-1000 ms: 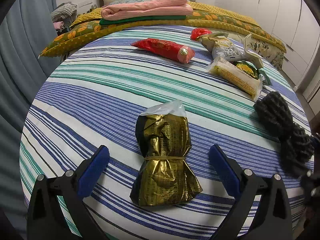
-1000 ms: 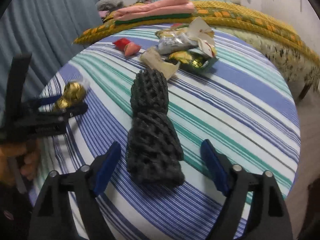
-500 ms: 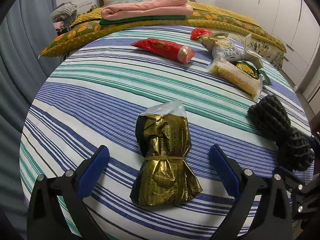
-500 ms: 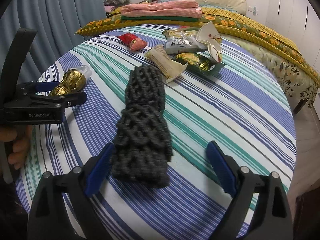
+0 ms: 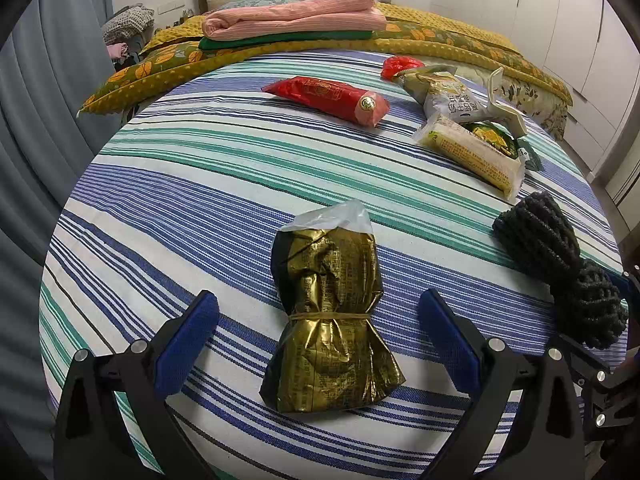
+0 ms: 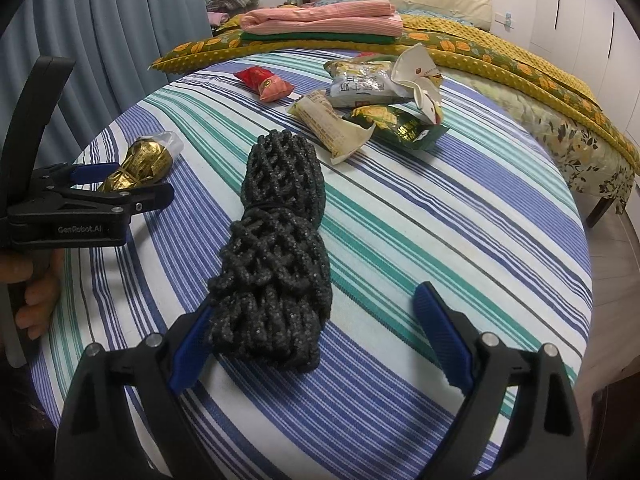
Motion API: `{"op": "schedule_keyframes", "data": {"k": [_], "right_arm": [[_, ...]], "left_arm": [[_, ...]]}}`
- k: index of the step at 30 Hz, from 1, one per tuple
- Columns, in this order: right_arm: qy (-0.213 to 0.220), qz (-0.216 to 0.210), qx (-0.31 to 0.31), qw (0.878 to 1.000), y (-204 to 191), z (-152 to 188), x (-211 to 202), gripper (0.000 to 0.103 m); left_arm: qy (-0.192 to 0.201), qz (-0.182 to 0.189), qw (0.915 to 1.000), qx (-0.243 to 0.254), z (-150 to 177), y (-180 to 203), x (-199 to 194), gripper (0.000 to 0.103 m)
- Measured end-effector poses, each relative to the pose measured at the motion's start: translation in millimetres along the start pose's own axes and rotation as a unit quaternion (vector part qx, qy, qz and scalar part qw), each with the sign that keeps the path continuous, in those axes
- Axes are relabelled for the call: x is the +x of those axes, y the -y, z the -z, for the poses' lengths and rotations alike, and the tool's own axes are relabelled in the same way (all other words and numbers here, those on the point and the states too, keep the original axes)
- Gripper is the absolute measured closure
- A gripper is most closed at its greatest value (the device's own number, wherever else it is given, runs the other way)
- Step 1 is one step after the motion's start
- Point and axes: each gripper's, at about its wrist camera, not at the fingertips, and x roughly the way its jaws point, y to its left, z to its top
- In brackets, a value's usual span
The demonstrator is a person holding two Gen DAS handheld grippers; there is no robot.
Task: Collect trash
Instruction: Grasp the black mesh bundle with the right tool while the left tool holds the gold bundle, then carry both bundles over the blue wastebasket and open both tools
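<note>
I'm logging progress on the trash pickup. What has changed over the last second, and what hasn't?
The right gripper has moved in on the black foam net; its left finger now touches the net's near end, jaws wide, nothing gripped. The left gripper is unmoved, open around the gold foil packet. The red packet and the other wrappers on the striped tablecloth lie as before.

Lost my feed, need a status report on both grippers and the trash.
Left gripper open, straddling gold wrapper bundle. Right gripper open around black foam net. Both pieces lying on table, ungrasped. Nothing in the way.
</note>
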Motion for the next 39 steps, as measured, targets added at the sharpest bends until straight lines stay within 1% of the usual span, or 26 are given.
{"op": "schedule_keyframes", "data": {"k": [3,4,6,7,9,10,13,14,15,16,17,19,20,21,22,23,24,25,26,30,33,36,39], "right_arm": [[-0.007,-0.005,0.000,1.000,0.7,0.6,-1.3,0.013],[-0.013,-0.014,-0.002,1.000,2.6,1.5,-4.2,0.013],[-0.019,-0.035,0.002,0.999,8.6,-3.2,-12.3,0.013],[-0.016,-0.038,0.002,0.999,11.7,-8.6,-18.9,0.013],[-0.014,-0.041,-0.004,0.999,17.2,-19.8,-29.5,0.013],[-0.018,-0.048,-0.008,0.999,18.5,-28.2,-32.0,0.013],[-0.050,-0.081,-0.023,0.995,14.4,-49.1,-25.6,0.014],[-0.064,-0.089,-0.031,0.994,9.5,-57.6,-18.9,0.018],[-0.079,-0.089,-0.044,0.992,4.0,-64.4,-10.9,0.025],[-0.093,-0.080,-0.057,0.991,-1.7,-69.2,-1.8,0.030],[-0.104,-0.072,-0.063,0.990,-4.7,-70.8,4.7,0.037],[-0.125,-0.071,-0.066,0.987,-8.6,-73.3,17.8,0.050],[-0.131,-0.070,-0.063,0.987,-8.9,-73.5,22.3,0.062],[-0.130,-0.070,-0.055,0.987,-7.5,-73.3,23.1,0.066],[-0.125,-0.076,-0.046,0.988,-5.0,-72.9,21.1,0.067],[-0.121,-0.082,-0.041,0.988,-3.1,-72.7,18.6,0.068],[-0.115,-0.086,-0.037,0.989,-1.4,-71.4,13.9,0.069],[-0.106,-0.089,-0.032,0.990,1.3,-69.6,8.3,0.069],[-0.100,-0.092,-0.028,0.990,3.7,-68.7,3.6,0.069],[-0.061,-0.113,0.001,0.992,24.4,-65.5,-24.1,0.069],[-0.030,-0.120,0.038,0.992,55.7,-64.4,-43.6,0.069],[-0.006,-0.095,0.079,0.992,102.4,-59.5,-61.7,0.069],[0.014,-0.057,0.128,0.990,159.8,-47.6,-79.1,0.069]], "left_arm": [[0.000,0.002,1.0000,0.000,0.1,0.3,-0.1,0.005],[0.000,0.006,1.0000,0.005,0.4,-0.3,-0.7,0.005],[-0.005,0.026,0.9994,0.020,2.6,-4.1,-3.9,0.005],[-0.011,0.039,0.9990,0.020,5.7,-10.9,-9.0,0.005],[-0.016,0.065,0.9978,0.002,10.0,-23.8,-16.8,0.005],[-0.016,0.085,0.9961,-0.013,12.6,-33.1,-22.2,0.005],[-0.013,0.100,0.9947,-0.020,11.0,-37.5,-29.1,0.005],[-0.013,0.101,0.9947,-0.018,9.3,-35.4,-29.2,0.005],[-0.014,0.095,0.9953,-0.012,5.8,-32.0,-28.4,0.005],[-0.017,0.090,0.9958,-0.005,3.4,-28.5,-26.0,0.005],[-0.020,0.087,0.9960,0.000,1.5,-24.8,-23.9,0.008],[-0.033,0.070,0.9969,0.011,-2.2,-16.7,-16.6,0.017],[-0.038,0.063,0.9972,0.016,-3.1,-14.4,-14.2,0.027],[-0.041,0.054,0.9975,0.021,-3.6,-12.3,-12.5,0.033],[-0.038,0.040,0.9981,0.029,-3.5,-9.8,-12.9,0.037],[-0.038,0.038,0.9980,0.033,-3.7,-8.4,-13.5,0.050],[-0.035,0.038,0.9981,0.033,-3.7,-7.5,-15.2,0.057],[-0.032,0.040,0.9982,0.031,-4.3,-8.2,-16.6,0.060],[-0.030,0.046,0.9981,0.028,-4.5,-8.3,-18.0,0.066],[-0.017,0.073,0.9971,0.016,-7.8,-2.2,-29.1,0.069],[-0.006,0.111,0.9936,0.018,-14.9,18.8,-45.0,0.069],[0.002,0.141,0.9893,0.037,-24.1,50.4,-56.2,0.069],[0.005,0.182,0.9815,0.060,-37.0,94.4,-65.5,0.069]]}}
